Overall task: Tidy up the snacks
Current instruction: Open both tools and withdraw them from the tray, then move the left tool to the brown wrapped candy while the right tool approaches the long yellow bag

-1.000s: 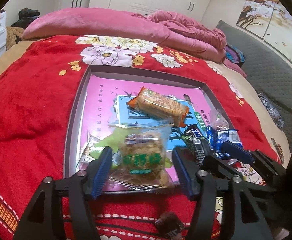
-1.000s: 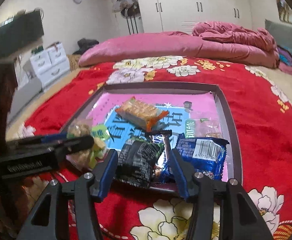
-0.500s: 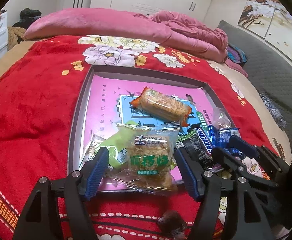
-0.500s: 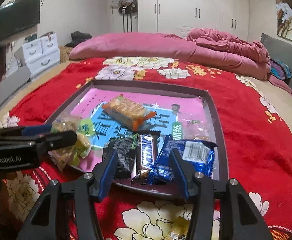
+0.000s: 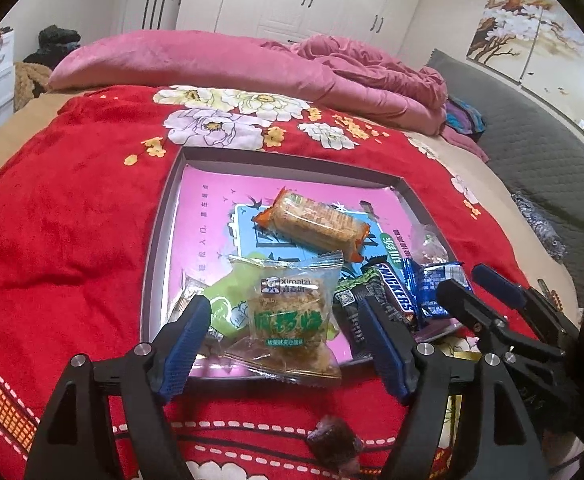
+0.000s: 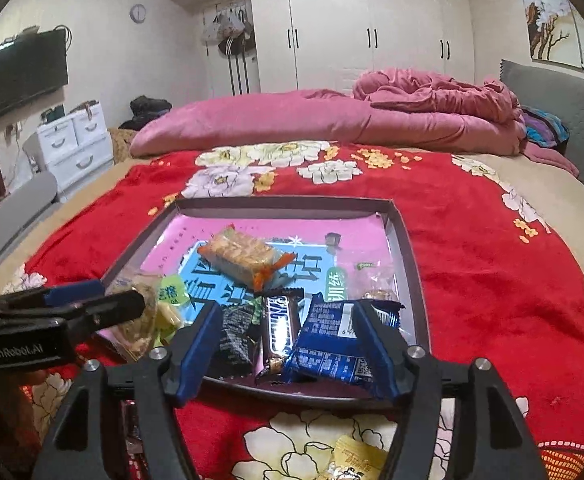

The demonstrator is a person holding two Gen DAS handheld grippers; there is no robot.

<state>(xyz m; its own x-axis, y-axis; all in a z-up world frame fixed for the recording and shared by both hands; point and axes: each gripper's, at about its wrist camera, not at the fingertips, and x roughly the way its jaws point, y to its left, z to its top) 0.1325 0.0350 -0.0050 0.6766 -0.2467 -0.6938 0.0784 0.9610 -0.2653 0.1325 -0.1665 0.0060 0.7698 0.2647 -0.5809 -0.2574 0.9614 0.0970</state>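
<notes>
Shallow tray [image 5: 159, 236], dark rim with a pink and blue printed floor, sits on a red floral blanket [image 5: 71, 208] spread over a bed. Snacks are gathered toward the tray's near edge.

Left gripper [image 5: 287, 348]: blue-padded jaws stand apart and have just been opening. Between them lies a clear packet with green lettering [image 5: 292, 320] (brand line reads "Ximalzi"), resting on the near rim and overhanging it slightly. Pads are clear of the wrapper on both sides, so nothing is gripped. A pale green packet [image 5: 221, 300] lies partly under it.

Right gripper [image 6: 287, 344]: jaws also apart, and they have just been widening. Three wrappers lie in the gap on the tray floor: a black packet [image 6: 233, 340], a Snickers bar [image 6: 279, 328] in the middle, and a blue packet [image 6: 332, 348] on the right. The right pad sits in front of the blue packet; whether it touches is unclear. No squeeze visible.

Farther back, near the tray centre, an orange-ended cracker pack [image 5: 316, 222] lies diagonally. A small clear packet [image 6: 372, 280] rests by the right rim.

Off the tray: a dark brown wrapped sweet [image 5: 334, 444] on the blanket below the left gripper, and a yellow wrapper [image 6: 356, 458] on the blanket below the right one.

Pink duvet [image 6: 292, 124] is bunched at the far side of the bed.
</notes>
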